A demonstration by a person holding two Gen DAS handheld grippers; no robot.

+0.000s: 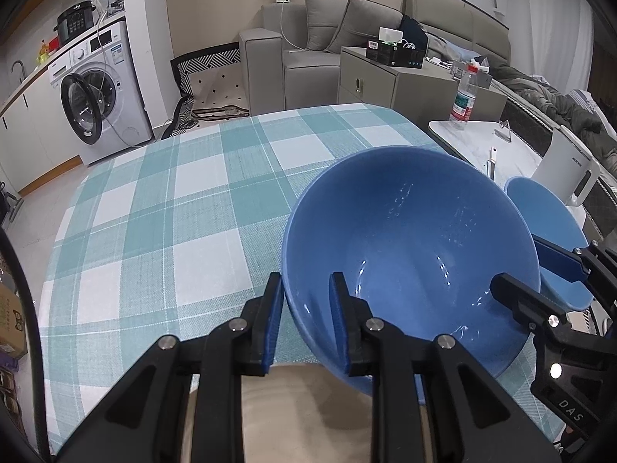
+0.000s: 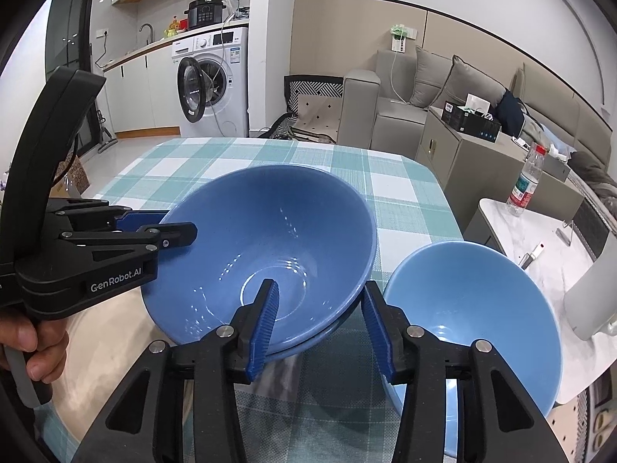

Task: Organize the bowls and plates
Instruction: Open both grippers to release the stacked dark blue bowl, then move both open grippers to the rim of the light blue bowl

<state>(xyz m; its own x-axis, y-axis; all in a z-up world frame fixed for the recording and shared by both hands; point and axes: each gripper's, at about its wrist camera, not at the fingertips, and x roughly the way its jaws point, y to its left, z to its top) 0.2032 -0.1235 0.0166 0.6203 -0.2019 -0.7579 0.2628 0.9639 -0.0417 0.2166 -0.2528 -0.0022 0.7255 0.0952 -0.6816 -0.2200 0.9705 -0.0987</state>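
Second bowl [image 2: 327,332] beneath, right view only

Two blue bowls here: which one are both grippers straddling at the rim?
The darker blue bowl, the left one in the right wrist view. Left gripper and right gripper each have a finger inside it; the lighter blue bowl beside it is untouched.

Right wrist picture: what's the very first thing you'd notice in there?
The big blue bowl in the middle, on the checked tablecloth, with both grippers' jaws straddling its rim: the left gripper on its left side, the right gripper on its near edge. A lighter blue bowl sits beside it to the right, and a washing machine stands open behind.
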